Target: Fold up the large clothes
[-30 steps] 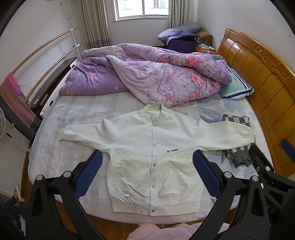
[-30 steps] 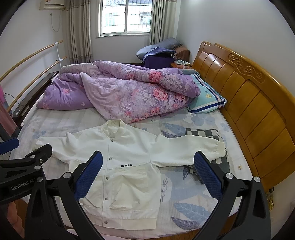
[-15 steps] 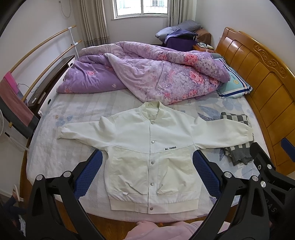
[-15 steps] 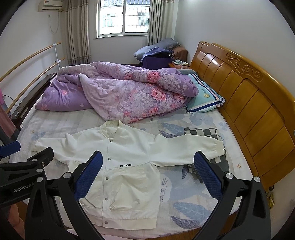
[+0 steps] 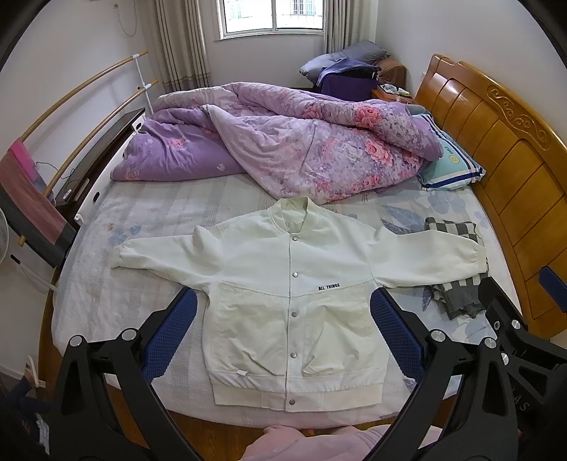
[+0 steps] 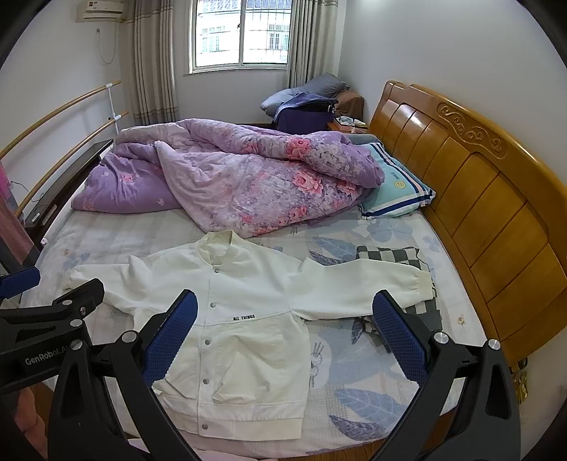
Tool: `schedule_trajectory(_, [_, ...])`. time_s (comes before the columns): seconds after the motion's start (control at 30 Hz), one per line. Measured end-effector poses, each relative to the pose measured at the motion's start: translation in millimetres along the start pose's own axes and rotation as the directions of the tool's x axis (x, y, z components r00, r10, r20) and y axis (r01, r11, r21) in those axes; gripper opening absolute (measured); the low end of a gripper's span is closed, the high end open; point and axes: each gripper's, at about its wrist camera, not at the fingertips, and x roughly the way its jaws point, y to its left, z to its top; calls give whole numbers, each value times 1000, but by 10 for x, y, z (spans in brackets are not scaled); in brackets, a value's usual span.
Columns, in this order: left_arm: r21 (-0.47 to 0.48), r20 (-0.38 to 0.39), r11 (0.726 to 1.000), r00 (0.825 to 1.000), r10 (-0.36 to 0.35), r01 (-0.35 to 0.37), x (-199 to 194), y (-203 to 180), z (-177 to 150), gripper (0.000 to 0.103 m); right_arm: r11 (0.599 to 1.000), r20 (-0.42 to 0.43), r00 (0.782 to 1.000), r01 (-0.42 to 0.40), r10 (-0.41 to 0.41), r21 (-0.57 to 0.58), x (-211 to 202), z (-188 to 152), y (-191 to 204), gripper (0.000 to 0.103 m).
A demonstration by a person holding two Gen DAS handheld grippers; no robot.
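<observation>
White walls, daylit window with curtains, wooden headboard, purple quilt, possibly 2 wall rails.

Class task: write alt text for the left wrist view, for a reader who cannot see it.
A white jacket lies flat and buttoned on a bed, sleeves spread wide, its right-hand cuff over a checked cloth. The open left gripper hovers above it, touching nothing. A purple quilt is heaped behind, beside a wooden headboard.
</observation>
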Motion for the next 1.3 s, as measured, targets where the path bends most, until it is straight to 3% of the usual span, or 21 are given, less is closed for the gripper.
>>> schedule_trajectory(0.7, [-2,1,1000,1000,-3,3,-15,-18,-26,98,1000,2,1000,-4,4,5,11,-15,-30,96])
schedule_trajectory(1.3, [-6,-9,1000,1000,6,-6,-45,-63,-60,98,998,-7,998,-65,65,10,9,-44,-92,96])
